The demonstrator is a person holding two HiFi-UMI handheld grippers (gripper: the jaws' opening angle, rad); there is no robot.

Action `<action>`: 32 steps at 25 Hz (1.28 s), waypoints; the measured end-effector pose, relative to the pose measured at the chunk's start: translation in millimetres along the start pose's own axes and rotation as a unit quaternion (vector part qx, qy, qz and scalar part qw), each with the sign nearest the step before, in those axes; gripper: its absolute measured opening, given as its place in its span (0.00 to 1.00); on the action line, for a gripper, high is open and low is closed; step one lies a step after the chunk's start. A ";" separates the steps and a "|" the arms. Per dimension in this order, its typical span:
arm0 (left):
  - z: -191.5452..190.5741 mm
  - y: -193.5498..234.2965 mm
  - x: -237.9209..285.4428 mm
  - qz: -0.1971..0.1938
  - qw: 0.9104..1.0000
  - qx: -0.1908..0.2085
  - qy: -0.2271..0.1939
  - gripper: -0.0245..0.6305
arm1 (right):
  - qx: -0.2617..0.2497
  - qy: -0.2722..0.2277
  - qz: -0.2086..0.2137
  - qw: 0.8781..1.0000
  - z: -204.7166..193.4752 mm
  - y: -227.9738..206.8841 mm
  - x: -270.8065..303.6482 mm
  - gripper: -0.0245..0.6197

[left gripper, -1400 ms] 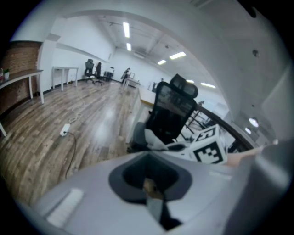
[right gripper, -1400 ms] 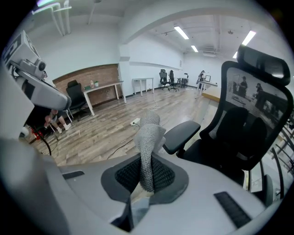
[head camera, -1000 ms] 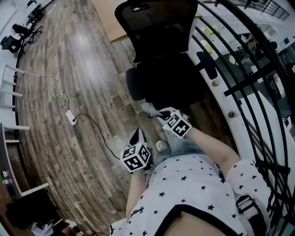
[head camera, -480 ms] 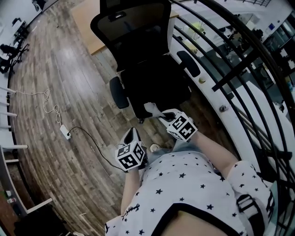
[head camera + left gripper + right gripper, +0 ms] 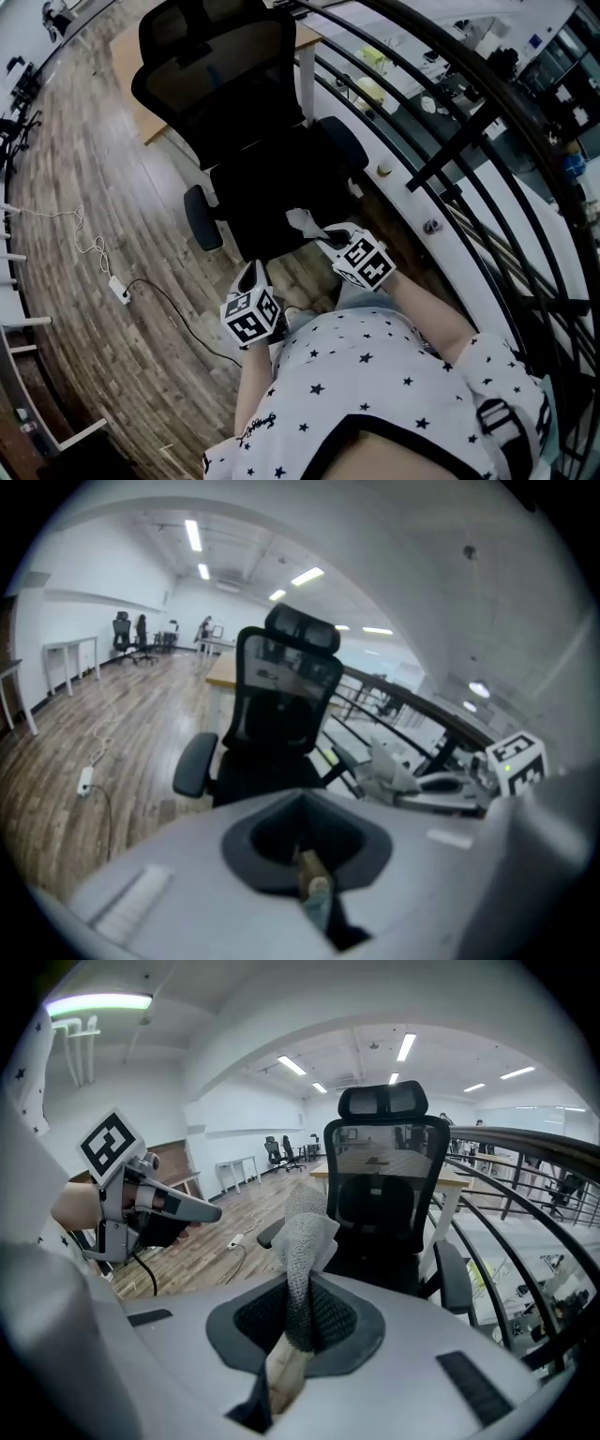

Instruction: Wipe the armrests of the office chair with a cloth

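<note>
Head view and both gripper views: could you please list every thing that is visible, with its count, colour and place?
office chair: one, black, in front of the person
armrests: two, black, one at each side of the seat
cloth: one, grey-white, sticking out of the right gripper's jaws
desk: one, tan top, behind the chair
railing: one, black, along the right side
power strip: one, white, on the floor at left, cables attached
floor: brown wood planks
shirt: one, white with dark stars, bottom of head view
left hand-held gripper: one, grey, jaws together, nothing between them
right hand-held gripper: one, grey, jaws closed on the cloth
</note>
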State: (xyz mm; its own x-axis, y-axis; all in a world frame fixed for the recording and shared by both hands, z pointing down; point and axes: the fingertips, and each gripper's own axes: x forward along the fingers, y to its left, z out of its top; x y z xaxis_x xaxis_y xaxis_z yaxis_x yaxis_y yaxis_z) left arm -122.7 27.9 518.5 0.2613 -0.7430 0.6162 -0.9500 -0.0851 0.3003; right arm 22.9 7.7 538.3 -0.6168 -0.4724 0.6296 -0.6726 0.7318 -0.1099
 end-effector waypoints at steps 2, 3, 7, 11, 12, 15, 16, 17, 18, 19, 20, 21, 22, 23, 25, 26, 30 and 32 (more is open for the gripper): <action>5.5 -14.4 9.4 -0.002 1.000 0.002 0.000 0.04 | 0.000 -0.002 -0.003 1.000 0.1 -16.3 -7.3 0.10; 7.6 -21.2 14.3 -0.003 1.000 0.003 0.001 0.04 | 0.001 -0.003 -0.004 1.000 -0.2 -24.6 -10.3 0.10; 15.4 -49.6 36.5 -0.003 1.000 0.010 0.007 0.04 | 0.010 -0.005 -0.007 1.000 -2.1 -63.9 -19.1 0.10; 24.2 -77.0 61.1 -0.004 1.000 0.021 0.015 0.04 | 0.018 -0.010 -0.009 1.000 -2.8 -106.3 -24.7 0.10; 26.4 -82.2 66.9 -0.003 1.000 0.023 0.017 0.04 | 0.020 -0.010 -0.010 1.000 -3.2 -115.7 -25.5 0.09; 32.3 -95.6 83.3 -0.001 1.000 0.022 0.018 0.04 | 0.021 -0.007 -0.008 1.000 -4.7 -140.4 -26.8 0.09; 33.8 -100.3 88.3 0.000 1.000 0.019 0.018 0.04 | 0.019 -0.005 -0.007 1.000 -5.4 -148.1 -27.4 0.09; 35.2 -105.5 92.9 0.002 1.000 0.017 0.018 0.04 | 0.017 -0.003 -0.004 1.000 -6.0 -155.6 -28.3 0.09; 36.4 -111.0 96.9 0.003 1.000 0.013 0.018 0.04 | 0.013 -0.001 -0.001 1.000 -6.2 -163.0 -29.4 0.10; 37.0 -116.8 100.5 0.005 1.000 0.010 0.017 0.04 | 0.010 0.001 0.002 1.000 -6.2 -170.1 -30.7 0.09; 37.0 -122.6 103.6 0.007 1.000 0.005 0.017 0.04 | 0.006 0.003 0.004 1.000 -6.4 -176.9 -31.9 0.10; 36.7 -128.0 106.8 0.009 1.000 0.001 0.018 0.04 | 0.003 0.005 0.006 1.000 -6.3 -183.9 -32.7 0.10; 36.5 -132.8 110.3 0.011 1.000 -0.003 0.019 0.04 | 0.000 0.006 0.007 1.000 -5.8 -191.2 -32.8 0.10; 36.4 -136.7 114.3 0.013 1.000 -0.007 0.020 0.04 | -0.003 0.007 0.008 1.000 -4.9 -198.9 -32.1 0.10; 35.3 -143.0 122.4 0.019 0.999 -0.017 0.023 0.04 | -0.010 0.009 0.010 1.000 -2.2 -214.6 -28.3 0.09; 34.5 -145.9 126.3 0.023 0.999 -0.021 0.025 0.04 | -0.013 0.010 0.012 1.000 -0.7 -222.4 -25.7 0.09; 33.4 -158.5 142.1 0.031 0.999 -0.033 0.030 0.04 | -0.029 0.011 0.012 0.999 6.0 -254.8 -13.1 0.09; 31.1 -163.8 147.4 0.035 0.998 -0.038 0.032 0.04 | -0.038 0.012 0.013 0.999 7.7 -268.3 -5.5 0.09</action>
State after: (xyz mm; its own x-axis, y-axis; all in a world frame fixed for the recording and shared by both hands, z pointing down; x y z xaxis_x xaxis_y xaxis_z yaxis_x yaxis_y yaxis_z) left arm 66.2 -88.4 537.5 0.2079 -0.7010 0.6822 -0.9510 0.0183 0.3087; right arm 203.6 -189.9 558.4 -0.6230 -0.4409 0.6461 -0.6230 0.7792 -0.0690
